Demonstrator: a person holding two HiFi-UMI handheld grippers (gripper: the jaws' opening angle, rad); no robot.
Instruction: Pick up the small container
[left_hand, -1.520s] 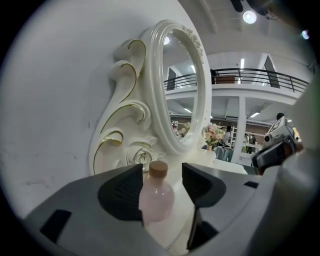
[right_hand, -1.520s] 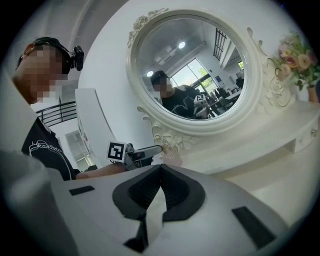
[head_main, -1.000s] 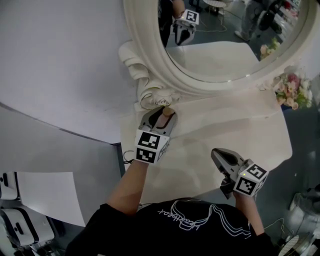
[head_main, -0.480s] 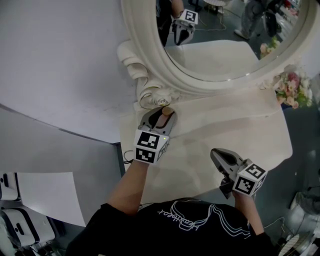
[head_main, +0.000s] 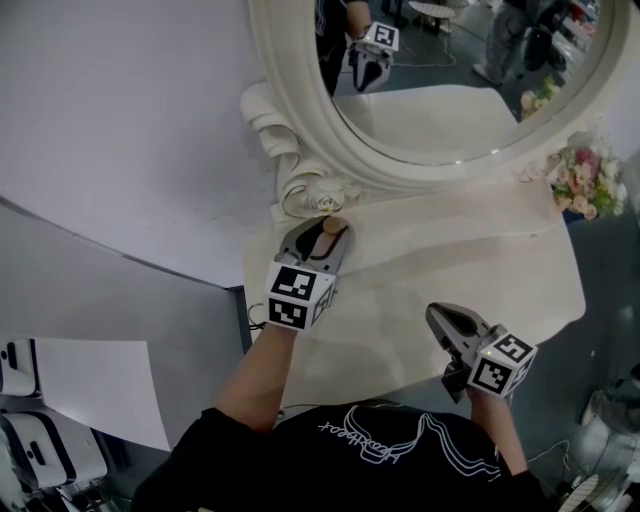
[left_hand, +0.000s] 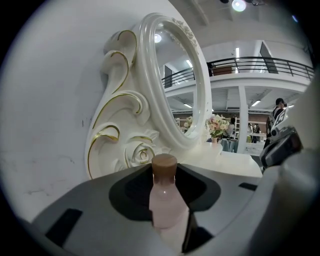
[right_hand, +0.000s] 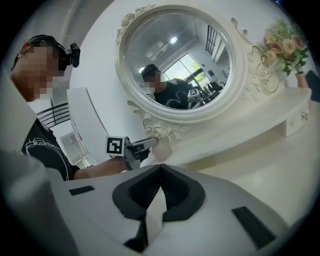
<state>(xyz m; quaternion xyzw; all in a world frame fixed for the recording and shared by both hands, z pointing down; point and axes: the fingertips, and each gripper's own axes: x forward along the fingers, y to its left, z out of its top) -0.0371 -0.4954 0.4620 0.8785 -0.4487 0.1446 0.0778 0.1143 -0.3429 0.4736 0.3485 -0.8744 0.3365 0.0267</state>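
Note:
The small container (left_hand: 165, 200) is a pale pink bottle with a brown cap. It stands upright between the jaws of my left gripper (left_hand: 165, 172), which press on it from both sides. In the head view the cap (head_main: 334, 225) shows at the tip of the left gripper (head_main: 325, 228), right below the mirror's carved rose. The right gripper view shows the bottle (right_hand: 161, 150) in the left gripper (right_hand: 145, 145) at the ledge. My right gripper (head_main: 435, 312) hovers near the table's front edge, shut and empty, with its jaw tips (right_hand: 160, 167) meeting.
A large oval mirror in an ornate white frame (head_main: 300, 130) stands on a raised ledge at the back of the white dressing table (head_main: 500, 280). A vase of pink flowers (head_main: 585, 180) sits at the right end. White sheets (head_main: 90, 385) lie on the floor at left.
The left gripper has barely shifted, staying by the carved rose with the bottle between its jaws. The right gripper has drifted slightly toward the table's front.

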